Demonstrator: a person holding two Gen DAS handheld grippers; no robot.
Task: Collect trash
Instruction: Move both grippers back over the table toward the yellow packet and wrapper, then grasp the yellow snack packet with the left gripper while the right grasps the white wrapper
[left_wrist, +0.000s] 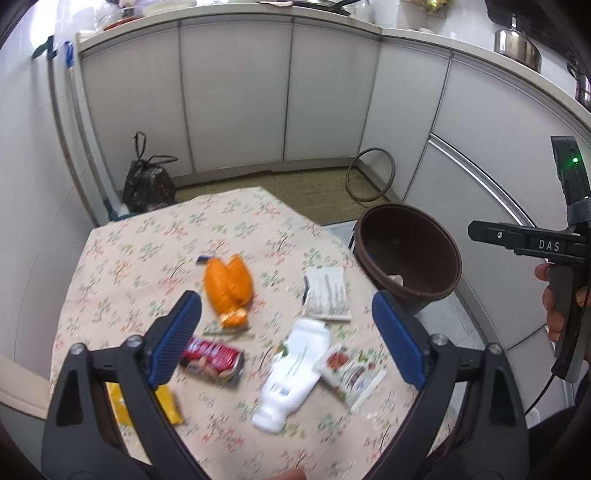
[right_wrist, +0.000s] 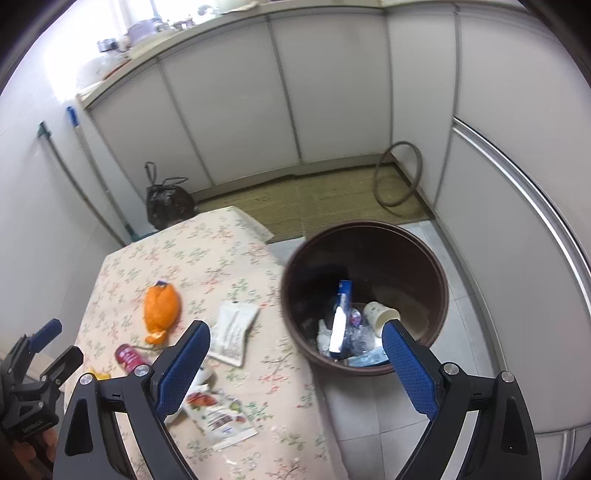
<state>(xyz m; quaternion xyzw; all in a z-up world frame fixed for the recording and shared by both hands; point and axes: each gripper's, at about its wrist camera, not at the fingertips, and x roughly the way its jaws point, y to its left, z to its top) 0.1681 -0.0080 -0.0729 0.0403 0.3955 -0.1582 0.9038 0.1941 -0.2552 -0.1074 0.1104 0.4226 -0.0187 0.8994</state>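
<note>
The black left gripper (left_wrist: 286, 325) is held angled downward, its blue-padded fingers (left_wrist: 175, 338) spread wide and empty. The right gripper (right_wrist: 295, 360), likewise spread, is seen at three o'clock, gripped by a hand (left_wrist: 557, 301).

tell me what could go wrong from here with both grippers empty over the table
1. The white bottle lies overlapping the sauce sachet, so a grab may drag both.
2. The brown bin stands off the table edge; a dropped wrapper could land on the floor.
3. The red can lies on its side and could roll when nudged.
</note>
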